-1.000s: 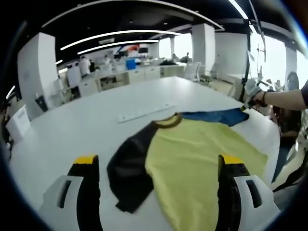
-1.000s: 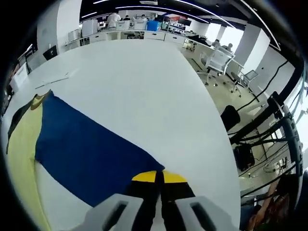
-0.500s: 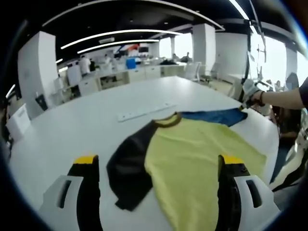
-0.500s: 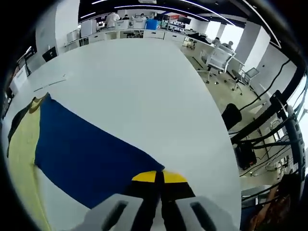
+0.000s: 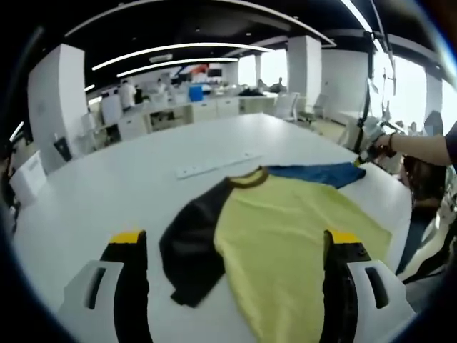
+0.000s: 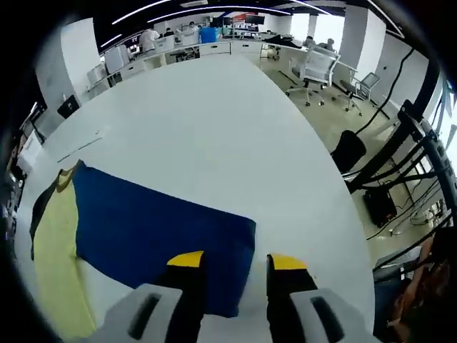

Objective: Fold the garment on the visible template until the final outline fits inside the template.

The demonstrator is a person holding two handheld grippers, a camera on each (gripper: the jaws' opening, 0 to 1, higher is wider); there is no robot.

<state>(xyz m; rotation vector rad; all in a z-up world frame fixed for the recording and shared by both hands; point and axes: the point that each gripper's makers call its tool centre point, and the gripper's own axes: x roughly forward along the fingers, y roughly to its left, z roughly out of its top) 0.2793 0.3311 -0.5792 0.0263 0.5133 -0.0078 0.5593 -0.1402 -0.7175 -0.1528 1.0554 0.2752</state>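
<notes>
Spread flat on a large white table point(image 5: 128, 179), a colour-block T-shirt point(image 5: 285, 229): yellow body in the middle, black sleeve point(image 5: 189, 246) toward the left of the left gripper view, blue sleeve point(image 5: 321, 173) stretched away toward the far right, dark-trimmed yellow collar point(image 5: 248, 178) at the far edge. Just beyond the collar, apart from the cloth, a long pale strip point(image 5: 218, 163) lying flat on the tabletop; template or not, cannot tell. Left gripper point(image 5: 232, 250) held low and near the shirt's near edge, jaws spread wide with yellow tips, the black sleeve and much of the yellow body between them in the view, nothing clamped; contact with the fabric not clear. At the far right of the same view, a person's hand point(image 5: 382, 145) with the other gripper at the end of the blue sleeve. In the right gripper view, right gripper point(image 6: 235, 266) parted, yellow-tipped jaws standing either side of the blue sleeve's point(image 6: 157, 236) cuff corner, cloth between them but not pinched. Blue sleeve lying flat and smooth, running from the cuff back to the yellow body point(image 6: 57, 250) and collar at the left. Beyond the table, an open office with white desks point(image 5: 193, 111), pillars, office chairs point(image 6: 318, 68) and black stands with cables point(image 6: 421, 150) near the table's right side.
</notes>
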